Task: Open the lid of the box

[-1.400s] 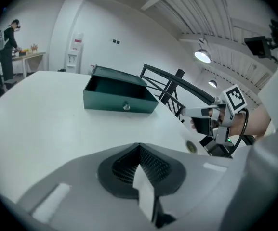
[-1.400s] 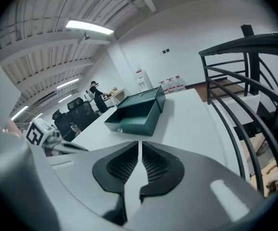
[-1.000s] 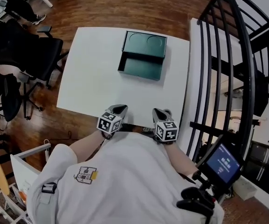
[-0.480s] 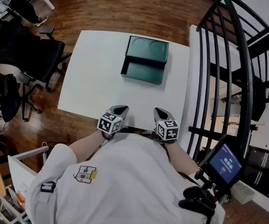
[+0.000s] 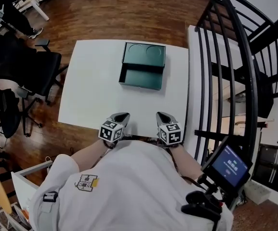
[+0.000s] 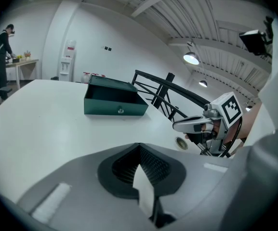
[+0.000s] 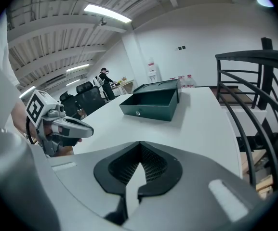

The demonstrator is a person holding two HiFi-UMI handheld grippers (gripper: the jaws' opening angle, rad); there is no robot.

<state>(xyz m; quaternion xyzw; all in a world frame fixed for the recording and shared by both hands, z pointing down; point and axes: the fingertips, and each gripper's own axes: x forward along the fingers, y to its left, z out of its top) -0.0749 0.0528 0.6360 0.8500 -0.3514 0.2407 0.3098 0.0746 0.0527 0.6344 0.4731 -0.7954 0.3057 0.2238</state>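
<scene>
Hardly anything has moved since the earlier frame. Only the head view has drifted a little, while both grippers sit where they were, at the near edge of the table point(image 5: 93, 90).

The left gripper point(image 5: 122, 115) has its jaws together with nothing between them. The right gripper point(image 5: 163, 115), just beside it, is closed and empty too.

Well apart from both, toward the far edge, stands the box point(image 5: 142, 74). Its tray faces up and its lid point(image 5: 144, 54) is already raised behind it, tilted back, with two round recesses showing.

The opening looks done, so the step in hand is likely just parking. Doing that well means keeping both grippers low, still and away from the box, so that nothing knocks the lid forward again.
</scene>
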